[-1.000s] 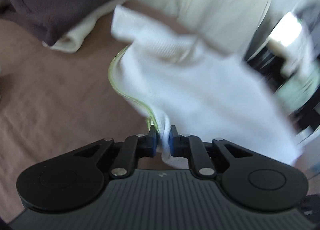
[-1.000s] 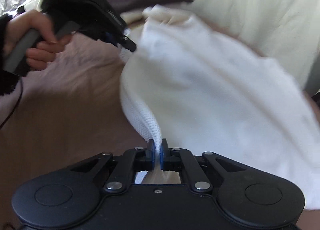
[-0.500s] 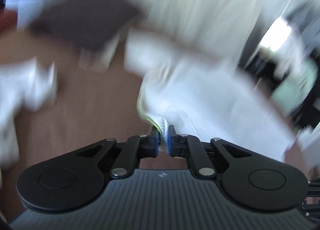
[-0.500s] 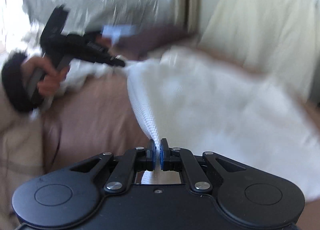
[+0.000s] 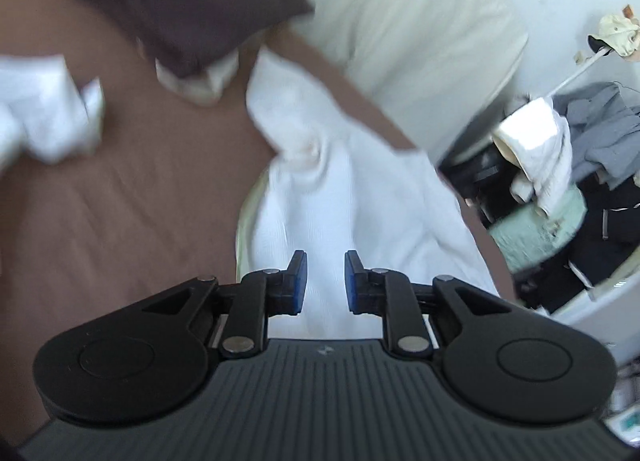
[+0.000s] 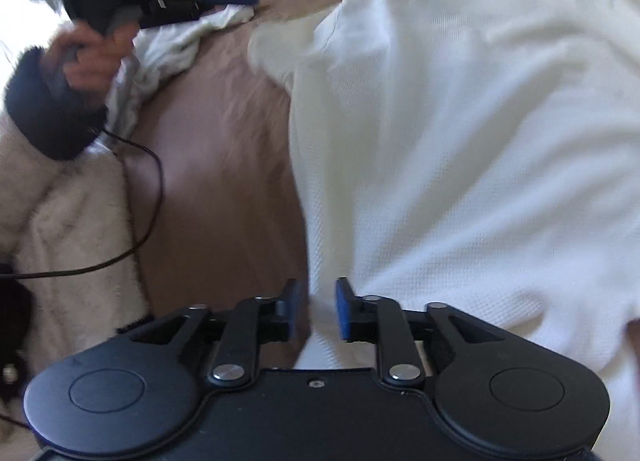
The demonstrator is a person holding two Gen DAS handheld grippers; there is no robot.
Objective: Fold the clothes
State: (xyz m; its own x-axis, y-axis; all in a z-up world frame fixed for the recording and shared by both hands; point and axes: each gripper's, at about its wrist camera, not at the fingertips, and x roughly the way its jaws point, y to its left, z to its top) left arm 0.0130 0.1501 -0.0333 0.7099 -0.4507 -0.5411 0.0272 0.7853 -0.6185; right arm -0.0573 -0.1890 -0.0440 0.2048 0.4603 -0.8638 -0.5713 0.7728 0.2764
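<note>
Grey and dark clothes (image 5: 600, 165) heaped in white basket (image 5: 592, 297) beside bed.

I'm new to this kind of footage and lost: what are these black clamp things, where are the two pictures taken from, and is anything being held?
A person holds a two-finger clamp in each hand; each carries a camera looking along its fingers. One picture is from the left gripper, the other from the right gripper, which also shows the person's left hand. Both face a white garment lying on a brown bed sheet, beside a dark brown folded item. Both sets of jaws are opening; the cloth shows between them, but neither grips it.
</note>
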